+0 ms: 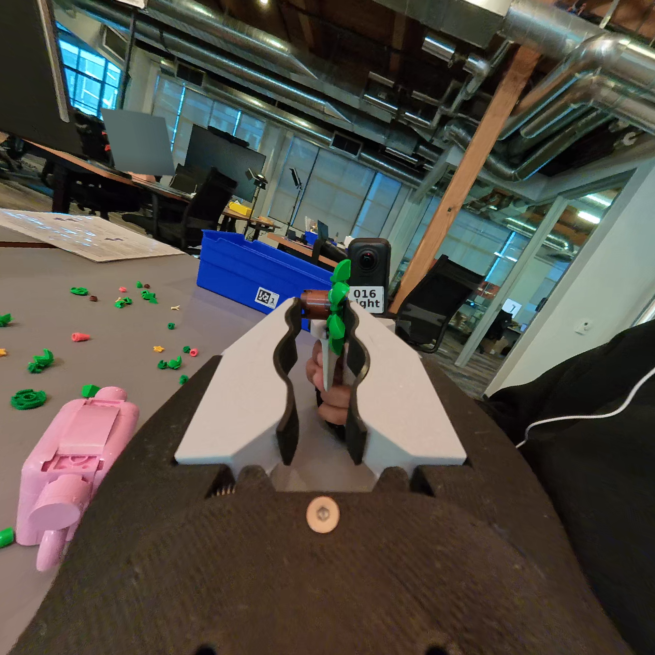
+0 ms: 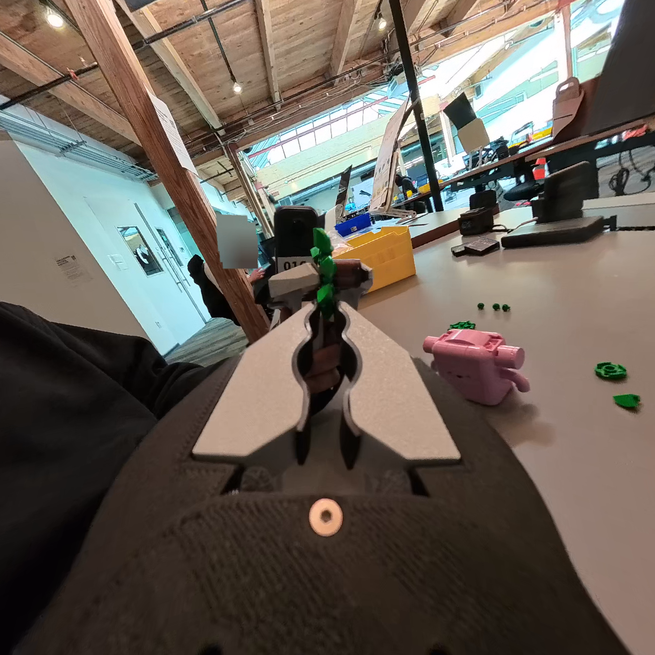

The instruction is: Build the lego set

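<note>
My left gripper [image 1: 320, 306] is shut at its tips on a small plant build: a brown round piece [image 1: 313, 301] with a stalk of green leaves [image 1: 338, 308]. My right gripper [image 2: 326, 313] faces it from the other side, with its jaws closed around the lower green leaves [image 2: 324, 294]. The brown piece [image 2: 349, 274] shows beyond them, between the left gripper's fingers [image 2: 290, 280]. Both grippers hold the build in the air above the table's near edge. A pink lego build [image 1: 71, 460] lies on the grey table and also shows in the right wrist view [image 2: 475, 368].
Several loose green, pink and yellow pieces [image 1: 40, 361] are scattered over the table [image 1: 124, 354]. A blue bin [image 1: 248, 269] and an open booklet [image 1: 81, 234] sit at the far side. A yellow bin [image 2: 382, 255] and dark devices [image 2: 553, 230] stand farther back. A dark sleeve [image 1: 584, 443] is beside the grippers.
</note>
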Available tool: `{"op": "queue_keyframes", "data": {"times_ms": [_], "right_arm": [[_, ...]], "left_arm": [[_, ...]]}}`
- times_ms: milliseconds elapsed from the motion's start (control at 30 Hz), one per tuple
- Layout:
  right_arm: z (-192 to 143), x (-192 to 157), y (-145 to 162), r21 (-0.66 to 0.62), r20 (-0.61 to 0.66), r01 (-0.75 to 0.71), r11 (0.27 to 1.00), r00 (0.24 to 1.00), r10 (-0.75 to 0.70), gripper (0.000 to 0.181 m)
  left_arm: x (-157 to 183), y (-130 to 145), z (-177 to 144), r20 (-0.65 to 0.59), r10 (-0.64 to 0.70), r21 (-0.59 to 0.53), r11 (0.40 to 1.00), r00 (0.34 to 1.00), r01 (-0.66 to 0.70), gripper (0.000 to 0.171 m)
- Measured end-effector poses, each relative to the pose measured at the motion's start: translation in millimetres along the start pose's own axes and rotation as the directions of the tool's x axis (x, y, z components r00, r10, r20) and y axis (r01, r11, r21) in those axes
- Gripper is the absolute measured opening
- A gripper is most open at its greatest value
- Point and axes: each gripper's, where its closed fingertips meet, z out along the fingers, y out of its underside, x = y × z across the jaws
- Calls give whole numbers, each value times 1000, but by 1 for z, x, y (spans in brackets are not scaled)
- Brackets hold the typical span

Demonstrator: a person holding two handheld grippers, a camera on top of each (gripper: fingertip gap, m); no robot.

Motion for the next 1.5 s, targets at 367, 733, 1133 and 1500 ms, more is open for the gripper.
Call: {"op": "queue_keyframes", "data": {"times_ms": [367,733,1133,1500], "right_arm": [[-1,4,2,-6,22,-125,992,992,125,5],[-13,11,-22,146,-23,-54,988,998,58,25],[-15,10,-24,157,-21,-44,987,999,48,21],[-15,7,-24,149,-25,-5,989,1000,9,19]], "left_arm": [[-5,4,1,77,108,-40,994,991,-105,18],[-12,-4,-6,26,-65,39,997,998,64,18],[-11,6,-1,0,-116,-15,993,993,116,18],[-9,19,5,18,-70,-103,992,997,71,18]]}}
